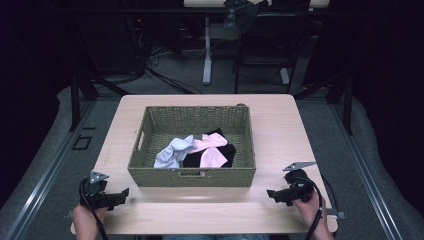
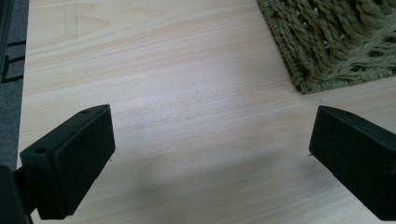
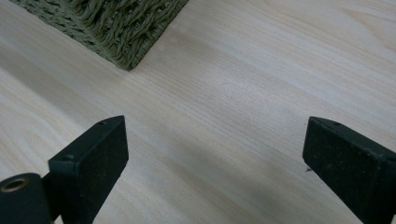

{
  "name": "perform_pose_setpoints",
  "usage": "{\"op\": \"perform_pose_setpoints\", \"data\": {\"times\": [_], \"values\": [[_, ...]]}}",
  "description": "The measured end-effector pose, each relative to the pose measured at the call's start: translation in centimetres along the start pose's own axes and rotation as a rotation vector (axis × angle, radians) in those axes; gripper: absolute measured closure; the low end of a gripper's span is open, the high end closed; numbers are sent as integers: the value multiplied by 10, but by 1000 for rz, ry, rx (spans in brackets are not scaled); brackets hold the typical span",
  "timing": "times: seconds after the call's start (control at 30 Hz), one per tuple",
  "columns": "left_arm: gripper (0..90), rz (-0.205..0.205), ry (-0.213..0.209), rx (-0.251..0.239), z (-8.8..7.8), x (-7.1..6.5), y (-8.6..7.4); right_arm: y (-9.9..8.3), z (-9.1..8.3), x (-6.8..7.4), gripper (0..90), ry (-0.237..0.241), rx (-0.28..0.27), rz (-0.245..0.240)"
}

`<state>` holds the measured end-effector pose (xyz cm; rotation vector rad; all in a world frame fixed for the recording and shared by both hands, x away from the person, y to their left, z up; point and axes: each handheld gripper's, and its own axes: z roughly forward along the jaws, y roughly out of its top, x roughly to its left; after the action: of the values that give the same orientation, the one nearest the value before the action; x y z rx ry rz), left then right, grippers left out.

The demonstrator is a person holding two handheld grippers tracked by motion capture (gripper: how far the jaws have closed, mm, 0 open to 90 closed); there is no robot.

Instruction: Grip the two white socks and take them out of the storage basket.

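A green woven basket (image 1: 150, 172) stands in the middle of the light wooden table (image 1: 280, 125). Inside it lie a pale blue-white cloth (image 1: 172, 151), a pink cloth (image 1: 212, 150) and a black cloth (image 1: 226, 150), bunched together. My left gripper (image 1: 121, 196) rests low over the table's front left, open, with bare wood between its jaws (image 2: 210, 154). At the front right, my right gripper (image 1: 274, 195) is open too, over bare wood (image 3: 215, 154). A basket corner (image 2: 327, 46) shows in the left gripper view and another basket corner (image 3: 116, 28) in the right gripper view.
Grey floor (image 1: 50, 165) surrounds the table, with metal rails on both sides. Behind the table stand desk legs (image 1: 207, 50), a dark chair frame (image 1: 265, 55) and cables on the floor. The table's front strip lies between the two grippers.
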<state>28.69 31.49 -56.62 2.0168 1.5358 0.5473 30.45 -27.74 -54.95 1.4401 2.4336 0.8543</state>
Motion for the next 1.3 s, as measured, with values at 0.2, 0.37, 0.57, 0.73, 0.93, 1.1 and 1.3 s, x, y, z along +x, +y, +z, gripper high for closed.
{"op": "perform_pose_setpoints", "data": {"times": [0.2, 0.37, 0.57, 0.73, 0.93, 1.1, 1.3], "values": [[2, -5, -1, -5, -1, 1, -1, 0, 0, 2, 63, 3, 5, -4], [2, -19, 6, 0, -1, 2, -1, 1, 1, 1, 63, -2, 8, -5], [1, -20, 42, -4, -8, 1, 2, 1, 2, -2, 63, 7, 4, 4], [1, -23, 61, -8, -14, 1, 5, 4, 5, -1, 63, 19, 0, -4], [1, -34, 41, -15, -21, 4, 11, 5, 6, 1, 62, 18, 2, -14], [0, -17, 28, -25, -27, 5, 19, 5, 5, 2, 61, 5, 5, -19], [1, -4, 12, -32, -34, 2, 23, 3, 4, 7, 60, 7, 12, -28]]}}
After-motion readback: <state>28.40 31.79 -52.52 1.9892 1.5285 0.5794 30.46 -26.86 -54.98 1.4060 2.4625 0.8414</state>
